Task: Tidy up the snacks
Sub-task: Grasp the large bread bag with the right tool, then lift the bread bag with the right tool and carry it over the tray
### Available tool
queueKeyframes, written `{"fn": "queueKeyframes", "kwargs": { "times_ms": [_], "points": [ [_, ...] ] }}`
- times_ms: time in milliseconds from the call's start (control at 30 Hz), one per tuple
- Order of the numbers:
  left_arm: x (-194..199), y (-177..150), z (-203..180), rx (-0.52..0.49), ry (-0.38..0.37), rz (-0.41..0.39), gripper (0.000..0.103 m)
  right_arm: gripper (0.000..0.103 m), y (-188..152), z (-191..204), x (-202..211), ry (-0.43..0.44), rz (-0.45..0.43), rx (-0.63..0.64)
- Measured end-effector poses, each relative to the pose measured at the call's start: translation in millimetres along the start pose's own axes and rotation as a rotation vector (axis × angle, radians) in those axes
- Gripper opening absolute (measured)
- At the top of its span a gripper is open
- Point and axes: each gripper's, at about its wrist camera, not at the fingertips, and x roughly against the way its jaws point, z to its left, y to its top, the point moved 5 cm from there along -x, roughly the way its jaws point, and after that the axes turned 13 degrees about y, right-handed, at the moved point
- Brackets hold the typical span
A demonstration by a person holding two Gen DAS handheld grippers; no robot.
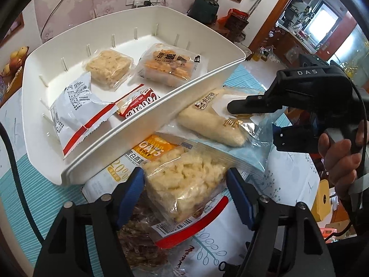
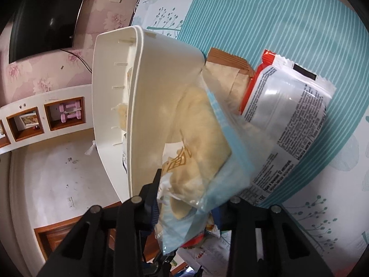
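The left gripper [image 1: 184,184] brackets a puffed rice cake [image 1: 184,184], jaws open. The right gripper [image 2: 186,198] pinches a cream roll packet [image 2: 196,138]; its slick wrapper could slip before reaching the white bin [image 1: 147,124].

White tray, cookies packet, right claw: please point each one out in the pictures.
White tray [image 1: 161,113]: left wrist view, near side wall.
Cookies packet [image 1: 138,103]: left wrist view, red label.
Right claw [image 1: 251,113]: left wrist view, between the fingertips.

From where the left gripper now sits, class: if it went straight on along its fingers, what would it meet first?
The clear pack of puffed rice snack lying between the open fingers of the left gripper. Beyond it lies the white tray wall, though depth is hard to judge.
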Motion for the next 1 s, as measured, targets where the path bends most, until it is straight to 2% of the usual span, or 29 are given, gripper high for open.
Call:
{"fn": "queueKeyframes", "kwargs": {
  "times_ms": [200,567,1000],
  "points": [
    [4,-1,-1,0.004,0.016,0.003,0.065,0.028,-2,7,-2,-0.026,0.001,0.05],
    [16,-6,-8,0.021,0.053,0.017,0.063,0.027,-9,26,7,-0.071,0.037,0.146],
    [70,-15,-19,0.108,0.097,-0.003,0.062,0.026,-22,69,34,-0.17,0.129,0.358]
  ]
}}
